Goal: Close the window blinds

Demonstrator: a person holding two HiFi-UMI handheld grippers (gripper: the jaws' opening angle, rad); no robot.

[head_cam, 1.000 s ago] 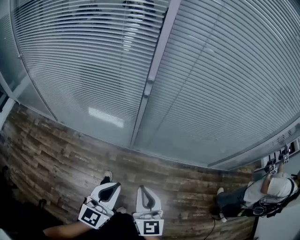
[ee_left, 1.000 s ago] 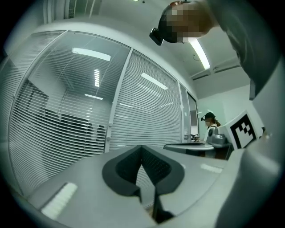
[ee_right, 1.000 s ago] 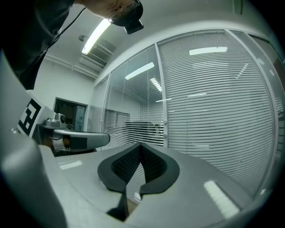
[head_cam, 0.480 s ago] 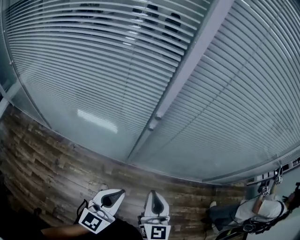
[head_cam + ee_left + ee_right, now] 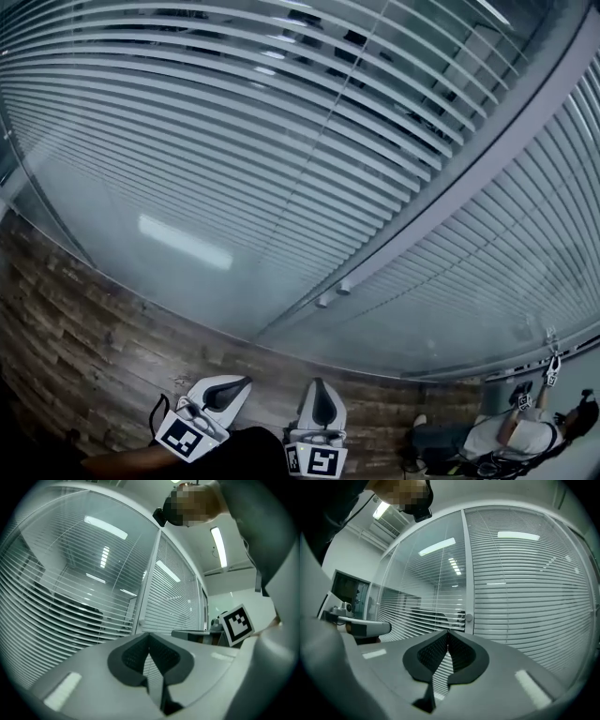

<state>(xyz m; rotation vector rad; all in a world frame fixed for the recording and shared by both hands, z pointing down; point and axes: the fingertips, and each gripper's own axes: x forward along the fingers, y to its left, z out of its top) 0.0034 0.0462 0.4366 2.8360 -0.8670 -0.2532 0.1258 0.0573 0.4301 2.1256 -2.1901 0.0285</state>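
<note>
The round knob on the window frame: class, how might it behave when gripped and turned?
The knob looks small, round and smooth, so a grip may slip on it. Mounted on the frame, it probably turns in place rather than coming away. It looks rigid, unlikely to bend.

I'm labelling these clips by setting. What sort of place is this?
Probably an office: glass partition walls with slatted blinds, a wood-plank floor, and strip lights in the ceiling.
</note>
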